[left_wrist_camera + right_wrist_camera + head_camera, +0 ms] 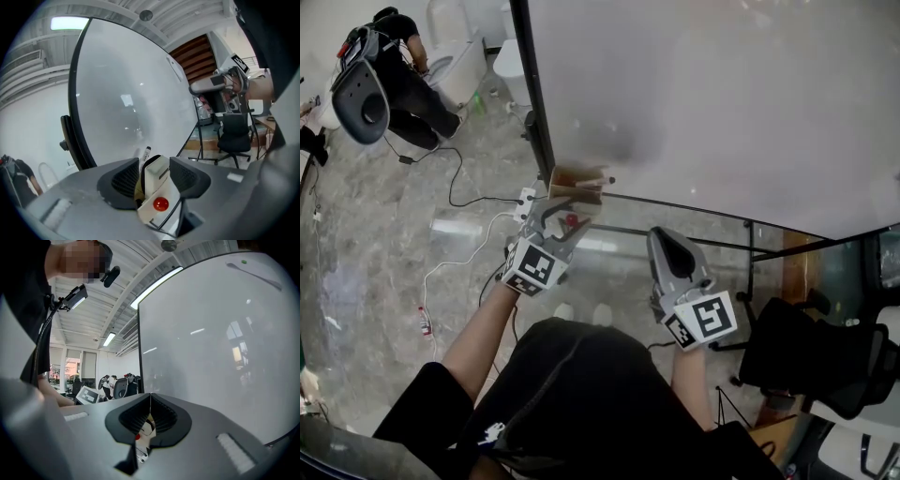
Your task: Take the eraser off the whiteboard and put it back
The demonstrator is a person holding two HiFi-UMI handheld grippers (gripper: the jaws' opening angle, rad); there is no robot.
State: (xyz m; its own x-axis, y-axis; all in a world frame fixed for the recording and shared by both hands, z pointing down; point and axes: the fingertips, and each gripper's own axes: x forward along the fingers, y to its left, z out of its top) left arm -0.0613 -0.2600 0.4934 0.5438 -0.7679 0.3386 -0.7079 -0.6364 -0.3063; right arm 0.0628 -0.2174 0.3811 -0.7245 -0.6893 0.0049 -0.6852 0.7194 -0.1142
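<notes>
The whiteboard (722, 103) fills the upper right of the head view, and its blank face also shows in both gripper views (126, 93) (220, 343). A brown-backed eraser (577, 185) sits at the board's lower left corner beside a marker (605, 180). My left gripper (570, 204) is right below it, jaws open. In the left gripper view the eraser's pale end (157, 171) lies in the gap of the left gripper (154, 164); the pads do not visibly press on it, and the marker (146, 153) stands behind. My right gripper (662, 236) (150, 401) hangs shut and empty to the right, below the board.
A person (403, 66) crouches at the far left by white fixtures. Cables and a power strip (525, 197) lie on the marble floor. The board's black frame and stand bars (694, 239) cross below. A black office chair (811, 356) stands at the right.
</notes>
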